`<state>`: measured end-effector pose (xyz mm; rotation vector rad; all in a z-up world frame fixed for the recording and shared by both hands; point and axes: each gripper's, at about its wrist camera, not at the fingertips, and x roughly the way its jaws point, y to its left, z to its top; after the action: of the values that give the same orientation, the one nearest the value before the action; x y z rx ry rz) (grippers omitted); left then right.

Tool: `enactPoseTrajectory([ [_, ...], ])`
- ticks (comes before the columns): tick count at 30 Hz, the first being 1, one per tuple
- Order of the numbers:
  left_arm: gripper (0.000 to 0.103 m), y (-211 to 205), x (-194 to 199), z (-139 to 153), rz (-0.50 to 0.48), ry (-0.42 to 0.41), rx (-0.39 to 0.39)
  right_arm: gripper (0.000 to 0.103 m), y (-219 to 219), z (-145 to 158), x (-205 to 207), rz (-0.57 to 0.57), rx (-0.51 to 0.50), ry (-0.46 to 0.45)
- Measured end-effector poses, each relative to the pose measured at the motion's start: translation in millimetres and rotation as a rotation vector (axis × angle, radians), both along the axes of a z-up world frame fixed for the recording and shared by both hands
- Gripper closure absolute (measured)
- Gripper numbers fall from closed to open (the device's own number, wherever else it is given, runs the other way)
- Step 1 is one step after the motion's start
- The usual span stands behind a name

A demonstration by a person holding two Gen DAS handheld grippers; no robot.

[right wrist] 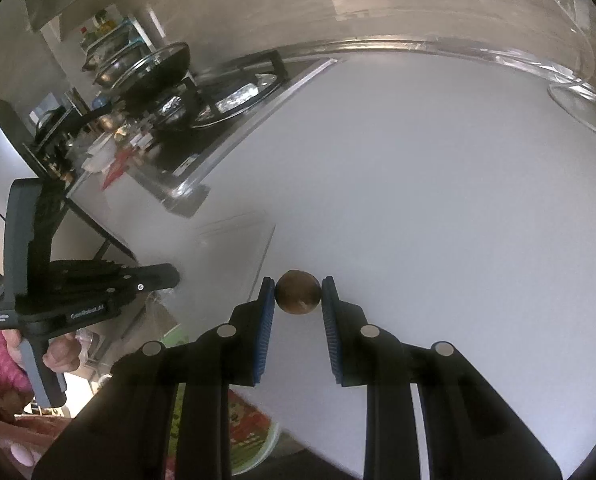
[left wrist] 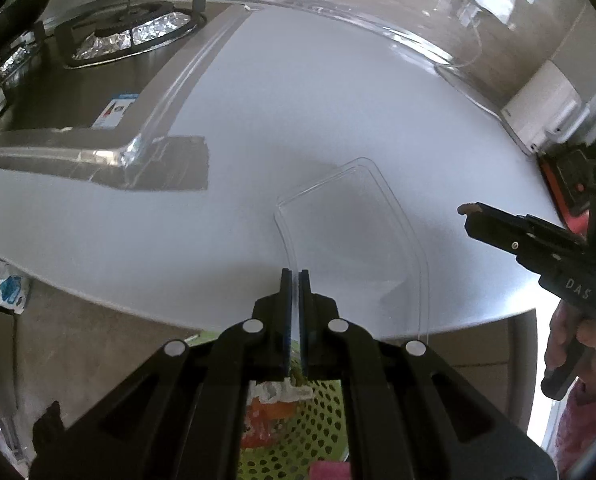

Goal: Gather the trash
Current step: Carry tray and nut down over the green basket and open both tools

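My left gripper [left wrist: 295,276] is shut on the near edge of a clear plastic lid [left wrist: 354,232], held over the white counter's front edge. The lid also shows faintly in the right wrist view [right wrist: 237,240]. My right gripper [right wrist: 298,285] is shut on a small brown round piece of trash [right wrist: 298,293], just above the white counter [right wrist: 438,200]. The right gripper shows in the left wrist view [left wrist: 468,210], to the right of the lid. The left gripper shows in the right wrist view [right wrist: 169,274], at the left.
A green perforated bin [left wrist: 298,432] with colourful wrappers sits below the counter edge, under the left gripper. A gas stove [left wrist: 129,36] with foil and pans stands at the back left. A clear guard [left wrist: 338,8] runs along the back. A white socket box [left wrist: 542,108] sits at the right.
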<state>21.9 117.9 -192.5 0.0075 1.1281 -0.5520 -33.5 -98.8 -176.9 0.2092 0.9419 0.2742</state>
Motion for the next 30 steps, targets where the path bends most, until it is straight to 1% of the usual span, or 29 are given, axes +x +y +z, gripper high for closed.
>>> enactPoseTrajectory([
  [5,0.1,18.1,-12.3,-1.1,-0.016,-0.002,-0.012,0.078,18.6,1.2,-18.9,-0.008,0.003,0.01],
  [9,0.1,40.6,-29.9,6.1,-0.036,-0.022,-0.018,0.078,36.0,4.0,-35.4,0.003,0.012,0.014],
  [14,0.1,70.2,-56.6,10.3,-0.049,-0.036,0.006,0.078,62.1,8.9,-58.0,0.023,0.031,0.015],
  [19,0.1,95.2,-84.7,2.6,-0.052,-0.018,0.017,0.078,82.6,10.3,-76.6,0.037,0.057,0.02],
  [24,0.1,106.0,-100.0,-13.1,-0.057,0.018,0.024,0.078,100.0,6.7,-90.0,0.044,0.058,0.033],
  [30,0.1,105.6,-108.5,-19.1,-0.085,0.015,0.035,0.078,110.1,11.2,-101.2,0.031,0.054,0.021],
])
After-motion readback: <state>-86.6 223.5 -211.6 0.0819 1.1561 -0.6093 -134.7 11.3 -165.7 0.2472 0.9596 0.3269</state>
